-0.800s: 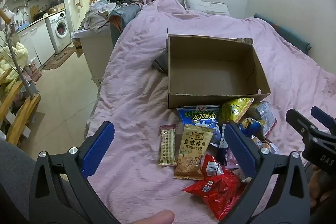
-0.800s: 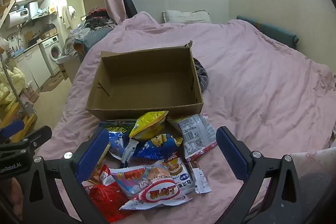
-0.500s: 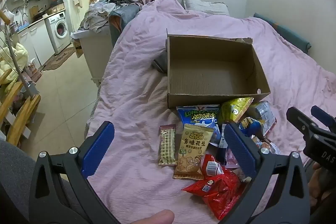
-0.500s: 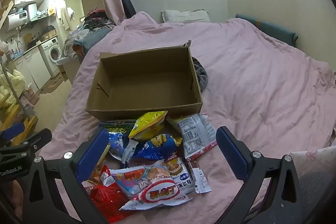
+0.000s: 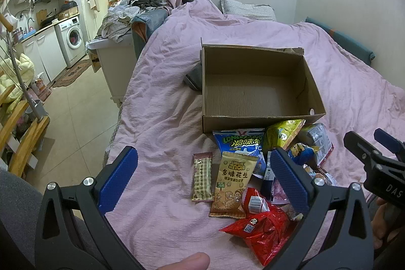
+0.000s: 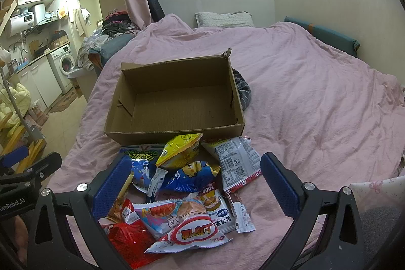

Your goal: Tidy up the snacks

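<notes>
An empty open cardboard box (image 5: 255,92) (image 6: 177,98) sits on a pink bed cover. Several snack packets lie in a pile just in front of it: a peanut packet (image 5: 233,181), a thin bar (image 5: 202,176), a blue chip bag (image 5: 240,143), a yellow bag (image 6: 181,151), a red bag (image 5: 260,227), and a red-and-white bag (image 6: 192,234). My left gripper (image 5: 202,176) is open above the peanut packet and bar, holding nothing. My right gripper (image 6: 195,181) is open above the pile, holding nothing. Each gripper shows at the edge of the other's view.
A grey striped cloth (image 6: 241,90) lies beside the box. A pillow (image 6: 222,19) is at the bed's head. The bed's left edge drops to a tiled floor (image 5: 76,123), with a washing machine (image 5: 72,39) and clothes pile (image 5: 131,14) beyond.
</notes>
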{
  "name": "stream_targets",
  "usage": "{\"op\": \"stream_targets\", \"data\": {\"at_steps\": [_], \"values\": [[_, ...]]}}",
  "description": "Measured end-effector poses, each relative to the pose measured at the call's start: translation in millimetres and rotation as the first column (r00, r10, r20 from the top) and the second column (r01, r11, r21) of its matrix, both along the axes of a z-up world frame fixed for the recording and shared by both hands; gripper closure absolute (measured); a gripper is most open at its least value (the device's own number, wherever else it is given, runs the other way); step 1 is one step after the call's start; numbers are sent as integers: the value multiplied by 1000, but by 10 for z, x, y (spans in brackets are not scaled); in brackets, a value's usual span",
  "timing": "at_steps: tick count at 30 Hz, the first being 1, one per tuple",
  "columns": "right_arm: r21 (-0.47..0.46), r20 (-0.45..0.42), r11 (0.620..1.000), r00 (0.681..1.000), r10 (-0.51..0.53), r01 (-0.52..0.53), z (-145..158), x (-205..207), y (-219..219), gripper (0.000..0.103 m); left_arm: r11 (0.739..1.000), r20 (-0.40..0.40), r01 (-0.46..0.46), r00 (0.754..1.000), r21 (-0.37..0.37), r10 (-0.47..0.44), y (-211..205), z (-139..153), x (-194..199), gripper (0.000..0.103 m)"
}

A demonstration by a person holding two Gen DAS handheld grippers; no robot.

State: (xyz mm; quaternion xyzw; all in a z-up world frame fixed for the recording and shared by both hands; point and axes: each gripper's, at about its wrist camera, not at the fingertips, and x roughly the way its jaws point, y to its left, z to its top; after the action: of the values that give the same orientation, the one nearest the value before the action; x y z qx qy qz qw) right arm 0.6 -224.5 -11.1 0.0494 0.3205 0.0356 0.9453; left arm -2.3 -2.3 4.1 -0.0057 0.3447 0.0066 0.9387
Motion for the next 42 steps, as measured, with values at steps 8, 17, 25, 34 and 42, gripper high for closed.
{"op": "stream_targets", "data": {"at_steps": [8, 17, 25, 34, 42], "values": [[-1, 0, 1000, 1000, 0, 0, 1, 4, -4, 0, 1000, -1, 0, 1000, -4, 0, -2, 4, -3, 0], [-4, 3, 1000, 1000, -2, 2, -10, -4, 15, 0, 1000, -1, 1, 1000, -3, -1, -1, 12, 5, 0], [-9, 6, 1000, 1000, -4, 4, -23, 10, 10, 0, 1000, -1, 1, 1000, -4, -1, 8, -2, 16, 0], [-13, 9, 1000, 1000, -5, 5, -27, 3, 13, 0, 1000, -2, 0, 1000, -6, 0, 16, 6, 15, 0], [-14, 10, 1000, 1000, -6, 6, -25, 5, 16, 0, 1000, -10, 1, 1000, -7, -2, 12, 10, 27, 0]]}}
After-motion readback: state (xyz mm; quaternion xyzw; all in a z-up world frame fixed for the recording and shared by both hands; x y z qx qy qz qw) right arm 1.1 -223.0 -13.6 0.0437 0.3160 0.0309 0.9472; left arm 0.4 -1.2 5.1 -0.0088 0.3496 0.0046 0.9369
